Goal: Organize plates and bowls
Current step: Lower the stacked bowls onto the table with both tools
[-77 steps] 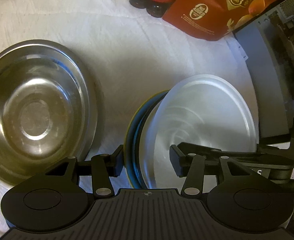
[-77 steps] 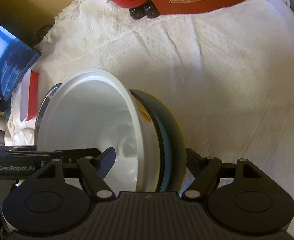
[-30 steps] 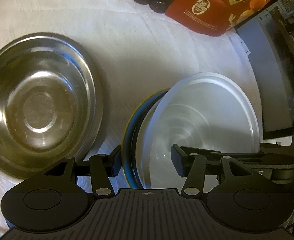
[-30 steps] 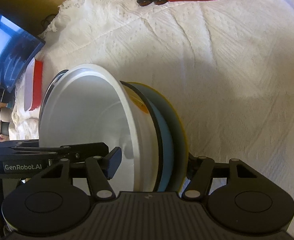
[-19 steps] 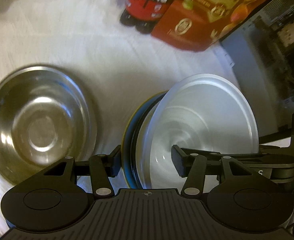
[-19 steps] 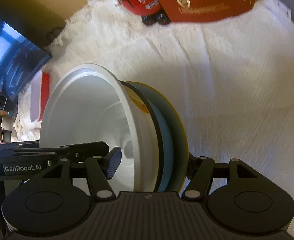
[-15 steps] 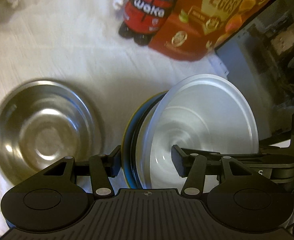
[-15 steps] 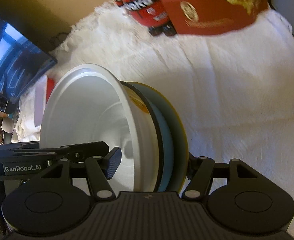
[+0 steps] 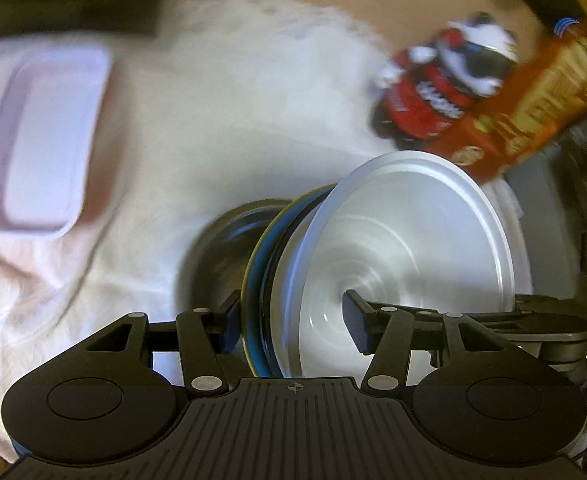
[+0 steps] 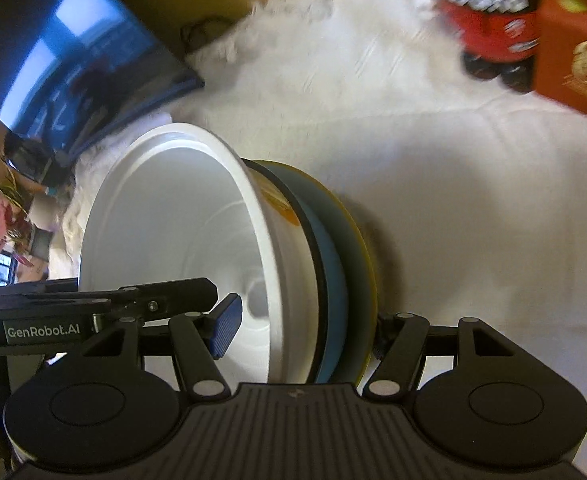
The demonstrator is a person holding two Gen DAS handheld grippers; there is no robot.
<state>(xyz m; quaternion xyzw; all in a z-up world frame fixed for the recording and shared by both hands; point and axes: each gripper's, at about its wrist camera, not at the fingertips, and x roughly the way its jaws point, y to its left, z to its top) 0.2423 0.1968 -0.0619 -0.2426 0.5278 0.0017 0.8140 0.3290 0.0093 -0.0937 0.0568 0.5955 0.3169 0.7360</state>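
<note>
A stack of a white bowl, a blue plate and a yellow plate under it is held on edge between both grippers. My left gripper is shut on the stack's rim, one finger inside the bowl, one behind the plates. My right gripper is shut on the opposite rim of the same white bowl and blue plate. The steel bowl lies on the white cloth, mostly hidden behind the stack.
A pink rectangular tray lies on the white cloth at the left. A red toy figure and an orange carton stand at the back right. A dark screen leans beyond the cloth's edge.
Both grippers have lifted and swung the stack; the steel bowl has slid from the left to behind the stack, and the pink tray and the cloth's far edge came into view.
</note>
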